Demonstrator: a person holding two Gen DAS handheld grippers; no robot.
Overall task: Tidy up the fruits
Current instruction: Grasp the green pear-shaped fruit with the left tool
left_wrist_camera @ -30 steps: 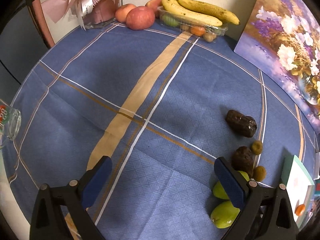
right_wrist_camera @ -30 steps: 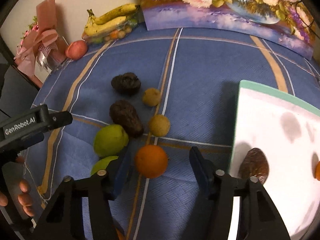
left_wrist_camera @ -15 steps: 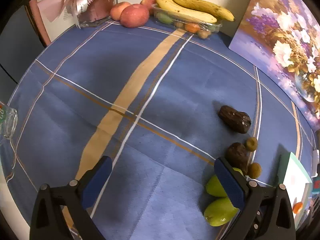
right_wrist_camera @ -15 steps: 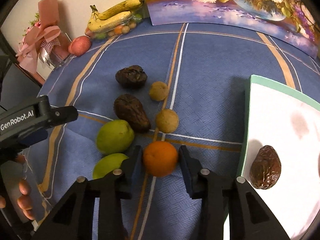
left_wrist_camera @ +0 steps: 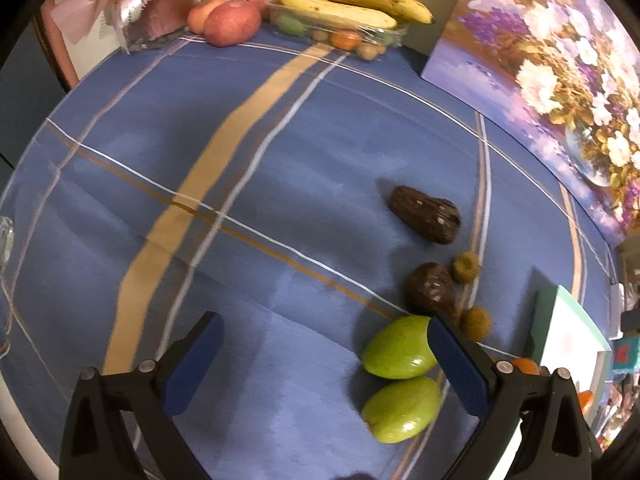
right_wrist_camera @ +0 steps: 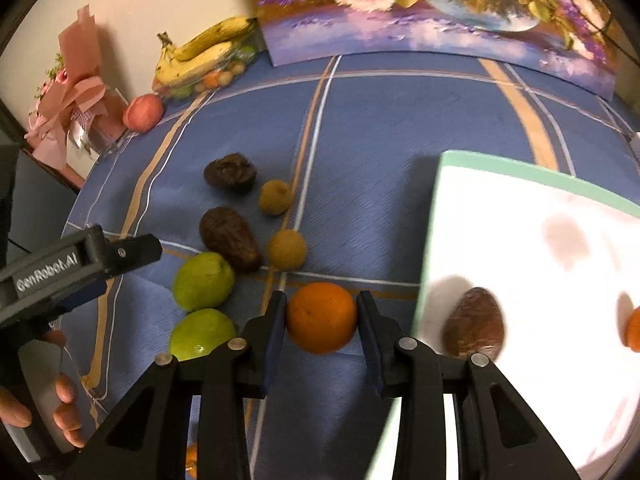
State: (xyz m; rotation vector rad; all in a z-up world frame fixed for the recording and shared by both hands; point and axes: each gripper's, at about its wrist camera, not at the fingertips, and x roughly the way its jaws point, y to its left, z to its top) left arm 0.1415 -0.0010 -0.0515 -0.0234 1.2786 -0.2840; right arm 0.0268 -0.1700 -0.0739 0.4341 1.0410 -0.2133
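My right gripper (right_wrist_camera: 322, 320) is shut on an orange (right_wrist_camera: 321, 317), held just left of the white board with a green rim (right_wrist_camera: 532, 240). The board carries a brown fruit (right_wrist_camera: 475, 323) and part of another orange (right_wrist_camera: 633, 327) at its right edge. On the blue cloth lie two green fruits (right_wrist_camera: 203, 279) (right_wrist_camera: 201, 334), two dark brown fruits (right_wrist_camera: 229, 239) (right_wrist_camera: 230, 171) and two small yellow-brown fruits (right_wrist_camera: 286, 249) (right_wrist_camera: 275, 197). My left gripper (left_wrist_camera: 324, 360) is open and empty over the cloth, its right finger beside the green fruits (left_wrist_camera: 400, 347) (left_wrist_camera: 402, 408).
Bananas (left_wrist_camera: 352, 0) on a clear tray of small fruits, apples (left_wrist_camera: 232, 22) and a pink bouquet (left_wrist_camera: 132, 4) stand at the far edge by the wall. A flower painting (left_wrist_camera: 560, 80) leans at the back right. A glass (left_wrist_camera: 6, 236) sits at the left edge.
My right gripper has closed on the orange and moved with it toward the board. My left gripper has drifted left and forward; it stays open.
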